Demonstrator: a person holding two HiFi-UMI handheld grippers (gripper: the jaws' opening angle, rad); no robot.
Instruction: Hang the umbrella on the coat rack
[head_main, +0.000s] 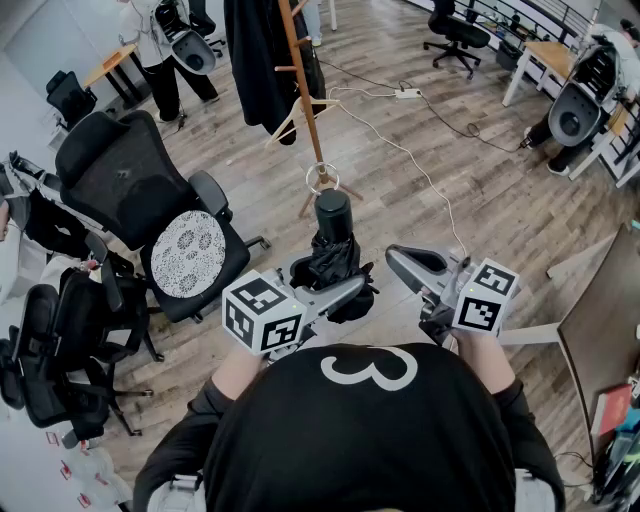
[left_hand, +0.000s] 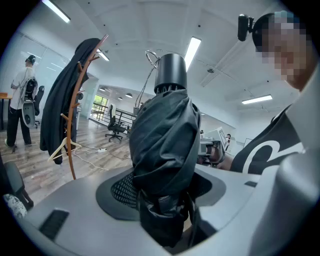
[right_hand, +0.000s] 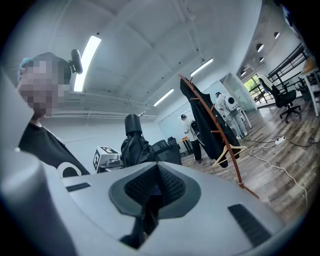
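My left gripper (head_main: 338, 290) is clamped on the folded black umbrella (head_main: 333, 240), handle up. My right gripper (head_main: 408, 262) is closed on nothing. The coat rack (head_main: 308, 100) stands well ahead. I judge the slick fabric could slip through the pads, or the strap loop (head_main: 322, 178) could miss a peg crowded by the dark coat (head_main: 255, 60).

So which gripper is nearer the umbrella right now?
Left. The left gripper is clamped on the umbrella. The right gripper is shut and empty, off to the umbrella's right in the head view, not touching it.
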